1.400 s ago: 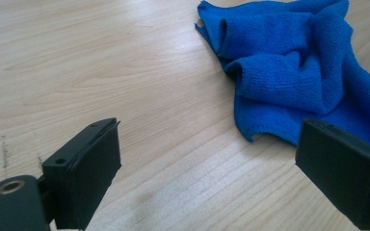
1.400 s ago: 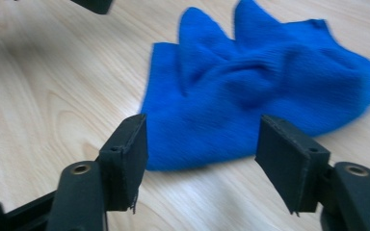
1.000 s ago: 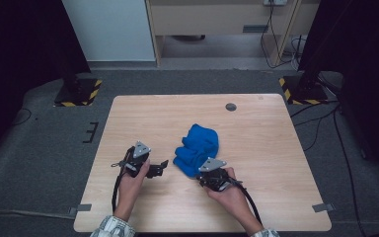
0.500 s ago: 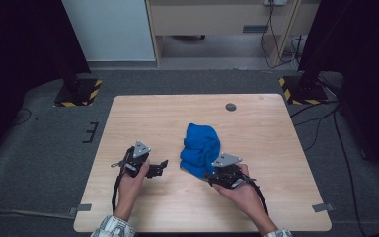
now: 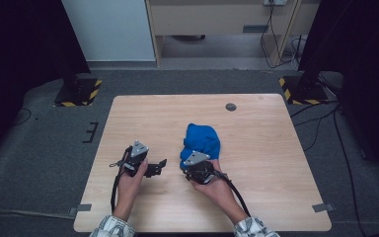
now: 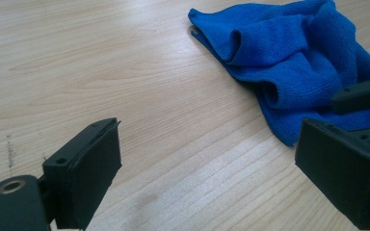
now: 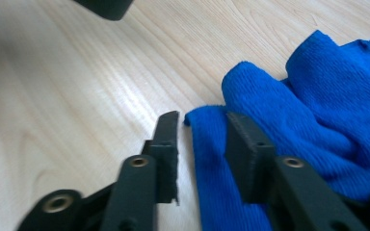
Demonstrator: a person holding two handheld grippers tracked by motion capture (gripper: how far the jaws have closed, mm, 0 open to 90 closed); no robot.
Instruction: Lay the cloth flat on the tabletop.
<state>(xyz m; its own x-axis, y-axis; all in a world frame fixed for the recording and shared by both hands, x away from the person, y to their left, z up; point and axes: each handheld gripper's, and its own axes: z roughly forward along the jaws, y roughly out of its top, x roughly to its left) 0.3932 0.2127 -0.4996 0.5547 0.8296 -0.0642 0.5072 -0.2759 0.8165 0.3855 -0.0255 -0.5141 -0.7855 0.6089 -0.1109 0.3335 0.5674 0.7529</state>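
The right gripper (image 7: 202, 139) has just been closing, jaws apart astride the near edge of the blue cloth (image 7: 313, 110), not pinching yet. Could easily grab one layer and drag the heap. The left gripper (image 6: 207, 163) sits spread wide beside it on the table (image 5: 276, 143), nothing blocking.

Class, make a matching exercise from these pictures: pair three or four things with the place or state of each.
Things:
1. blue cloth
2. left gripper
3. right gripper
4. dark round disc

Places or states:
A. jaws wide apart over bare wood
B. near the table's far edge
C. crumpled in a heap at mid-table
D. jaws astride a cloth edge

Pairs: 1-C, 2-A, 3-D, 4-B
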